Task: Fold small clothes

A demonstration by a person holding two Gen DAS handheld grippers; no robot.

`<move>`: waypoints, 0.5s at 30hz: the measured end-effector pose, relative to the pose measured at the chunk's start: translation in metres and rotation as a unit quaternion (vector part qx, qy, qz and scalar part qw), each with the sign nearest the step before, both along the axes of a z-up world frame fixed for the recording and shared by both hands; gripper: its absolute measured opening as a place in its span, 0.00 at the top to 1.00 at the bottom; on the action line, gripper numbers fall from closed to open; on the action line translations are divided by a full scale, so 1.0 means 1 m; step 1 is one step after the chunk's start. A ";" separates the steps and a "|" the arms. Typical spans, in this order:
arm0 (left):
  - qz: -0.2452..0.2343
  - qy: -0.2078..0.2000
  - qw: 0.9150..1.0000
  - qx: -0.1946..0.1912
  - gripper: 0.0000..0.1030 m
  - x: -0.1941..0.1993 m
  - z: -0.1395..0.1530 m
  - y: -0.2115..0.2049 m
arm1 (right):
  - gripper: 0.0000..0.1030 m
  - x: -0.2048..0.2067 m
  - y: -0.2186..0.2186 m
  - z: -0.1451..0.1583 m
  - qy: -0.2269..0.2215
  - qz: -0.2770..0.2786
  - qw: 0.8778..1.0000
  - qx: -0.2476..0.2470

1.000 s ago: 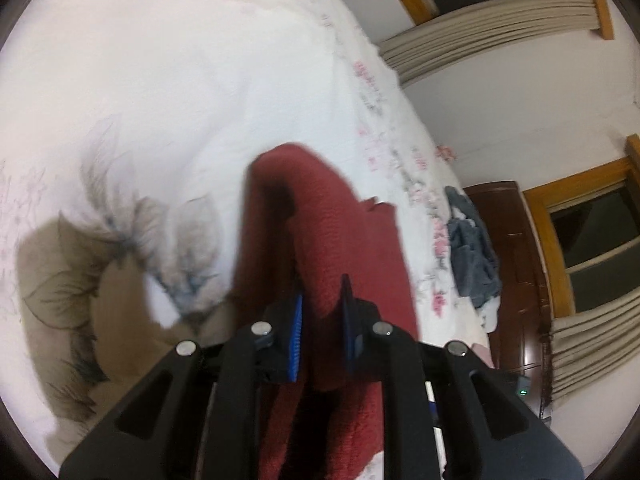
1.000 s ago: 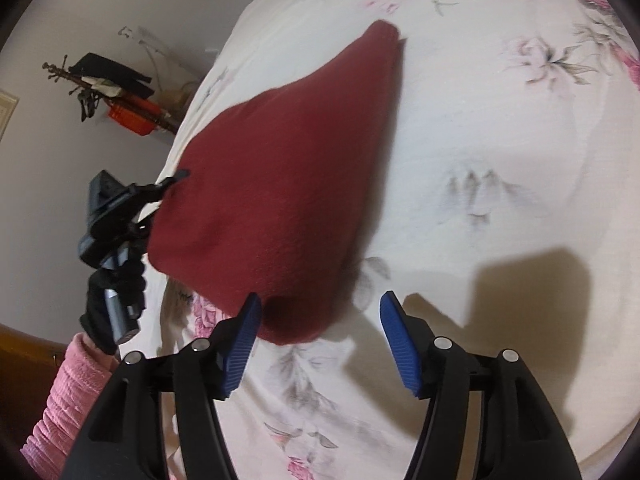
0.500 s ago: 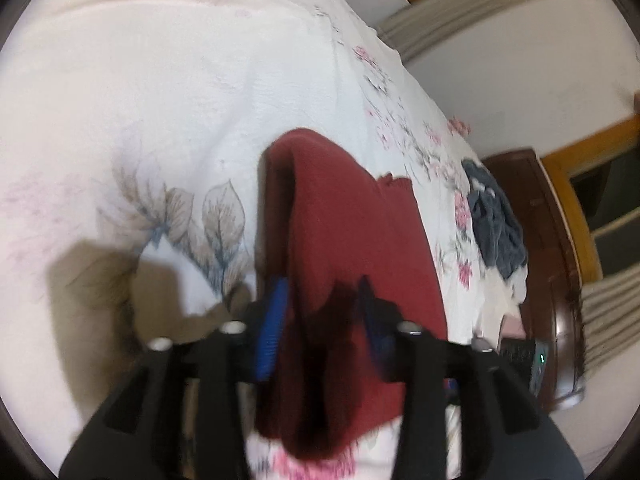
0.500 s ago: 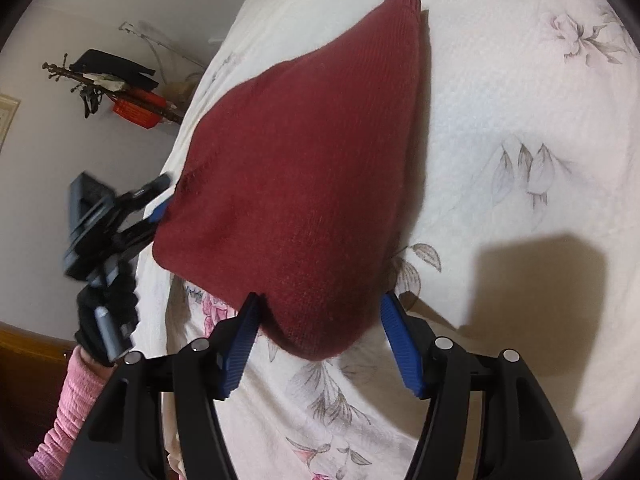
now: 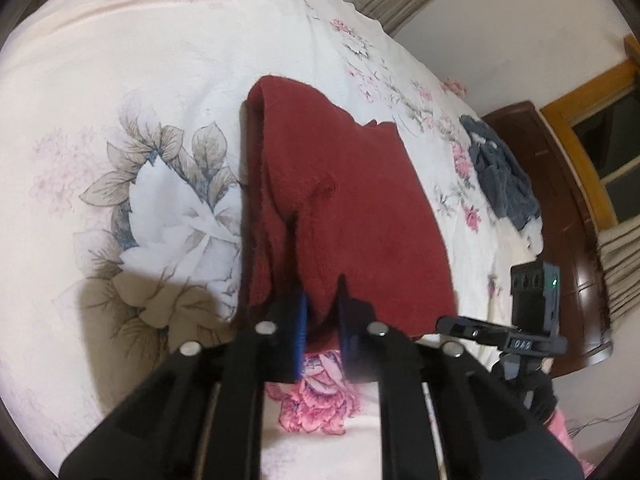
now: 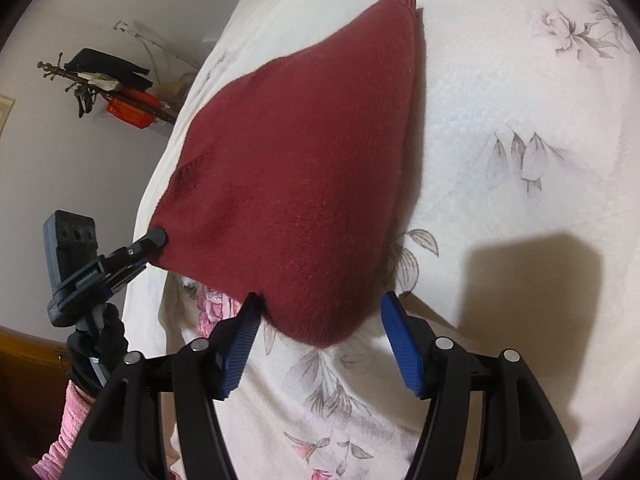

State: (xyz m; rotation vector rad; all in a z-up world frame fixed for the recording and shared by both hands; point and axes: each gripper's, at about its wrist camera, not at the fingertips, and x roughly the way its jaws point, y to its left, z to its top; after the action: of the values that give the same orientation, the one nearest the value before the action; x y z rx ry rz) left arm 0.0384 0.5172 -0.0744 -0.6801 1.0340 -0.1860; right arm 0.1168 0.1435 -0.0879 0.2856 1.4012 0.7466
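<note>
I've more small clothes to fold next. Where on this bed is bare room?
Bare floral bedspread lies left of the dark red knitted garment. Past its other side a crumpled grey-blue garment crowds the bed's edge.

I count one red knitted garment (image 5: 352,216) on one floral bedspread (image 5: 120,80). One grey-blue heap of clothes (image 5: 500,172) lies near the far edge. I carry two grippers, my left gripper (image 5: 320,312) and my right gripper (image 6: 320,332), each with two blue-padded fingers.
</note>
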 end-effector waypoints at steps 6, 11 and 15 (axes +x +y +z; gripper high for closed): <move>0.013 0.022 1.000 -0.006 0.96 -0.010 -0.020 0.018 | 0.38 0.003 0.000 -0.004 0.012 -0.007 1.000 0.020; 0.006 0.028 0.999 0.020 0.96 -0.008 -0.031 0.014 | 0.37 0.008 0.002 -0.023 0.052 -0.018 0.998 0.034; 0.007 0.034 0.999 0.009 0.95 -0.008 -0.041 0.017 | 0.60 0.004 0.000 -0.039 0.059 -0.026 0.997 0.030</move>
State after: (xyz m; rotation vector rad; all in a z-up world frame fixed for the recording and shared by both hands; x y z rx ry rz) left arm 0.0304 0.5345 -0.1152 -0.6806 1.0936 -0.1409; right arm 0.1212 0.1436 -0.1272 0.4178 1.4785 0.7404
